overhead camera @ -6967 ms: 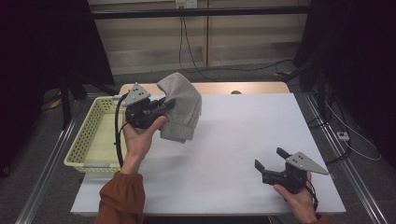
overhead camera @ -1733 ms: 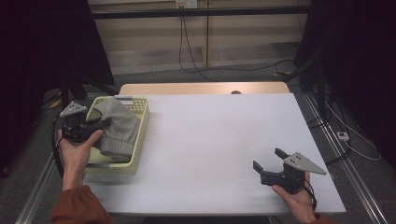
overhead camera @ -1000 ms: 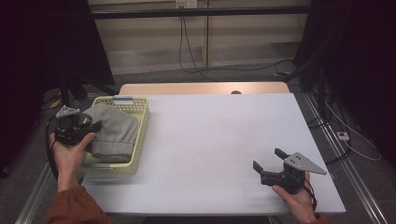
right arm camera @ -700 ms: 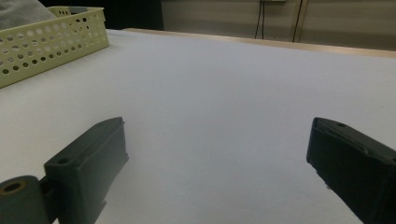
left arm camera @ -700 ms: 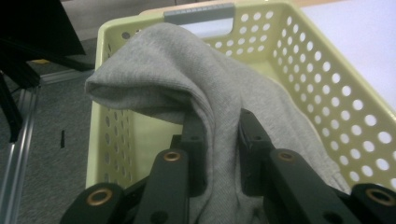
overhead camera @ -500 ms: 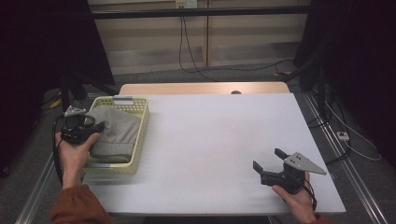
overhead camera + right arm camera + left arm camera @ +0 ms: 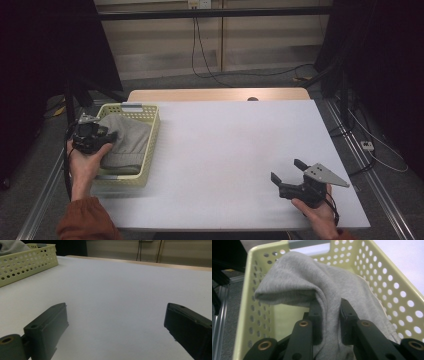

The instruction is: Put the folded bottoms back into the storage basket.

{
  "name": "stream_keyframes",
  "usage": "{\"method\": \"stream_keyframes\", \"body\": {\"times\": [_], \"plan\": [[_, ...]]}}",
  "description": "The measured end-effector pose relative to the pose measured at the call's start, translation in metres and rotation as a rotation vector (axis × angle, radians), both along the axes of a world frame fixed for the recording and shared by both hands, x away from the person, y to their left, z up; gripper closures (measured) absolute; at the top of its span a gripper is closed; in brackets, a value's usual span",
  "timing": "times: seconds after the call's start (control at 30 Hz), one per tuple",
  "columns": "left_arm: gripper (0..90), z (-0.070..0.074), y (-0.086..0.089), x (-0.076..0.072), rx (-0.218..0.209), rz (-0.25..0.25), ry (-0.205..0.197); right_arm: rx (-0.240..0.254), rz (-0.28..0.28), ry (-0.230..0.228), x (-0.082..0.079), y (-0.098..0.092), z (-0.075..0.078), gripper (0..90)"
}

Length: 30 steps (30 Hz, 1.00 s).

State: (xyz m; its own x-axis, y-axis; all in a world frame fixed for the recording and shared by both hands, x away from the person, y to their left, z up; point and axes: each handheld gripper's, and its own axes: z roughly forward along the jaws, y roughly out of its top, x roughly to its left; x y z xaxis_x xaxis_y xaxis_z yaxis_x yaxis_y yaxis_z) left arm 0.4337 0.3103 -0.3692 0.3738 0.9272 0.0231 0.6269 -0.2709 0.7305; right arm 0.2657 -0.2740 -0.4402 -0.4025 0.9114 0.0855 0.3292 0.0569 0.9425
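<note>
A grey cloth (image 7: 317,290) is pinched between the fingers of the left gripper (image 7: 328,315), with a fold of fabric clamped by both pads. The cloth is lying inside the yellow basket (image 7: 150,131) at the left edge of the tabletop (image 7: 235,150), draped partly above the basket floor. The right gripper (image 7: 290,176) is held at the near right over the bare tabletop, its fingers spread wide with nothing between them.
</note>
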Motion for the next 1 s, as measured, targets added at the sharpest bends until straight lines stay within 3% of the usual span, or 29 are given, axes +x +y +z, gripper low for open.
{"method": "stream_keyframes", "body": {"times": [0.1, 0.3, 0.53, 0.63, 1.0], "plan": [[75.6, -0.001, -0.003, 0.002, -0.016, -0.007, 0.002, 0.001, 0.000, 0.001, 0.000, 0.000, 0.000, 4.6], [75.4, -0.002, -0.007, 0.003, -0.006, -0.016, 0.000, 0.002, 0.001, 0.001, 0.000, 0.000, 0.000, 4.6], [73.7, -0.006, -0.006, 0.006, 0.091, 0.024, 0.006, -0.001, 0.003, -0.002, 0.000, -0.001, 0.001, 4.6], [73.7, -0.008, -0.002, 0.007, 0.051, 0.025, 0.008, 0.000, 0.002, 0.001, 0.000, 0.000, 0.000, 4.6], [71.4, -0.011, 0.005, 0.009, 0.030, 0.058, 0.023, -0.001, 0.003, 0.001, 0.000, 0.000, 0.001, 4.8]]}}
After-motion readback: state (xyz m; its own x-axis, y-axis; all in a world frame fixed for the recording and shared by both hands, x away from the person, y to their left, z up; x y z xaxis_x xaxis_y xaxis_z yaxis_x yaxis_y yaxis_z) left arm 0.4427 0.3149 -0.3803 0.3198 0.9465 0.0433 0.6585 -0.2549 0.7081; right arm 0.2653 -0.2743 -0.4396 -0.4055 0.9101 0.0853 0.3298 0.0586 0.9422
